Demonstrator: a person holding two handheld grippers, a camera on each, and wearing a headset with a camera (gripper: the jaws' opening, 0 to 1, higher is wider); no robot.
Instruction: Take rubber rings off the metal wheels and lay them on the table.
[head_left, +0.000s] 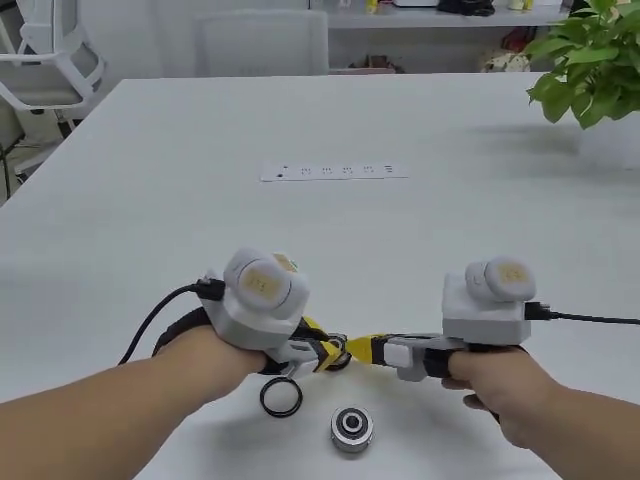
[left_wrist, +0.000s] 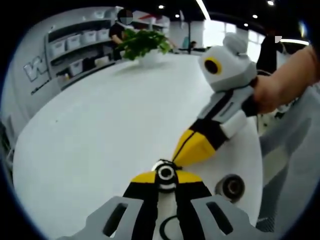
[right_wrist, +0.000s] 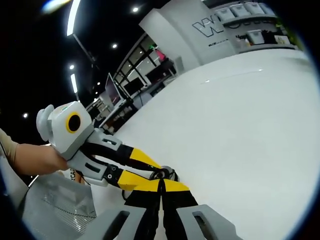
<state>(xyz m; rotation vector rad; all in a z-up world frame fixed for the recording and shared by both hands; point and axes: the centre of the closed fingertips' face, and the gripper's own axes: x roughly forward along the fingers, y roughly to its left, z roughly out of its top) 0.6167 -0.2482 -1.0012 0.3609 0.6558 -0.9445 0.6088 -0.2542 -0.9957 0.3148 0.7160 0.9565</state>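
The left gripper squeezes a small metal wheel just above the table, the right gripper looks pinched shut on its rubber ring, and a hard tug could pop the wheel loose.

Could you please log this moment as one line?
left gripper: shut on held wheel | right gripper: shut at its rim | table: loose ring, second wheel

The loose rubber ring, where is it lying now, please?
The rubber ring lies flat on the table in the head view, just left of the metal wheel, near the left claw.
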